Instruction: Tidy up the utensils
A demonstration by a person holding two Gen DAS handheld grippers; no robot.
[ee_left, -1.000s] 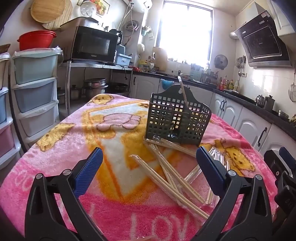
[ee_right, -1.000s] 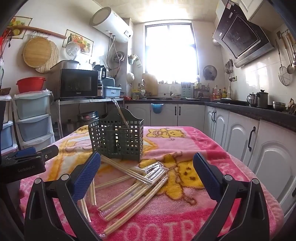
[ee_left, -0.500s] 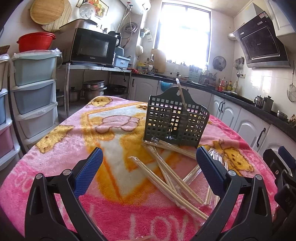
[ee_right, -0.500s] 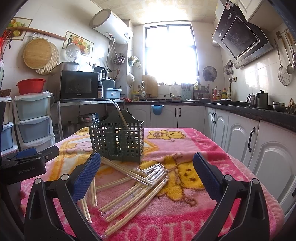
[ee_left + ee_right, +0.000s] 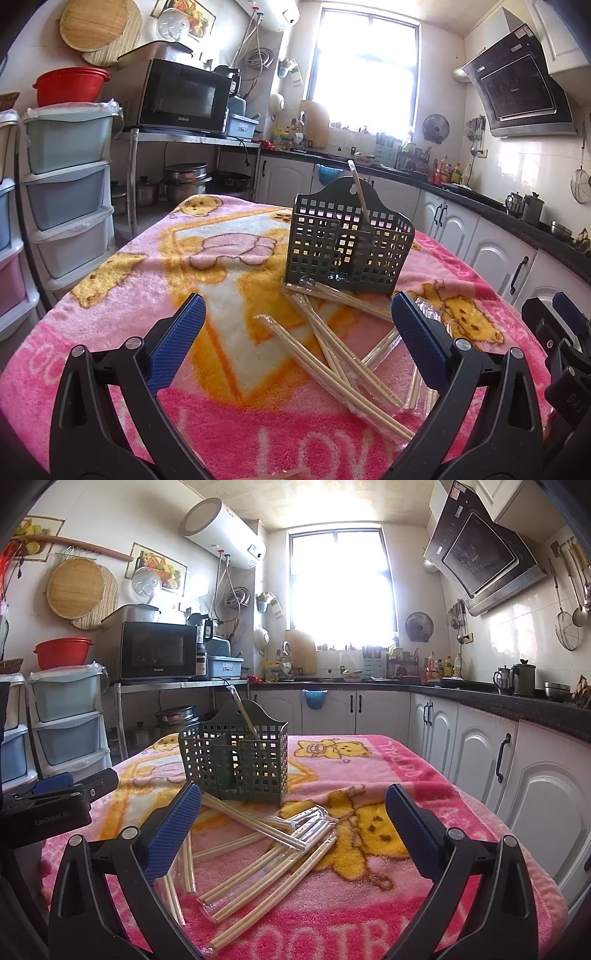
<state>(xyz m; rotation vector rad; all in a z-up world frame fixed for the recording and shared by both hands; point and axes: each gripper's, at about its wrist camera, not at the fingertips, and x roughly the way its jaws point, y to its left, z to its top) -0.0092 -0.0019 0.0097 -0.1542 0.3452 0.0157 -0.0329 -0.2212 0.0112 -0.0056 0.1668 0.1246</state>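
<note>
With both the left gripper point(image 5: 295, 338) and right gripper point(image 5: 293, 821) hovering spread wide, the slick wrapped chopsticks point(image 5: 266, 864) are risking slipping, or nudging the caddy point(image 5: 236, 760) over.

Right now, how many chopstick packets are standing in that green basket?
1. A single wrapped packet stands tilted in the basket, poking above its rim. The other packets lie on the blanket; the mesh may hide shorter items.

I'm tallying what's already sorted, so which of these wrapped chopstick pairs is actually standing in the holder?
Only the wrapped pair leaning upright inside the green perforated holder, its tip poking above the rim. All the other wrapped pairs lie flat on the pink blanket before it.
</note>
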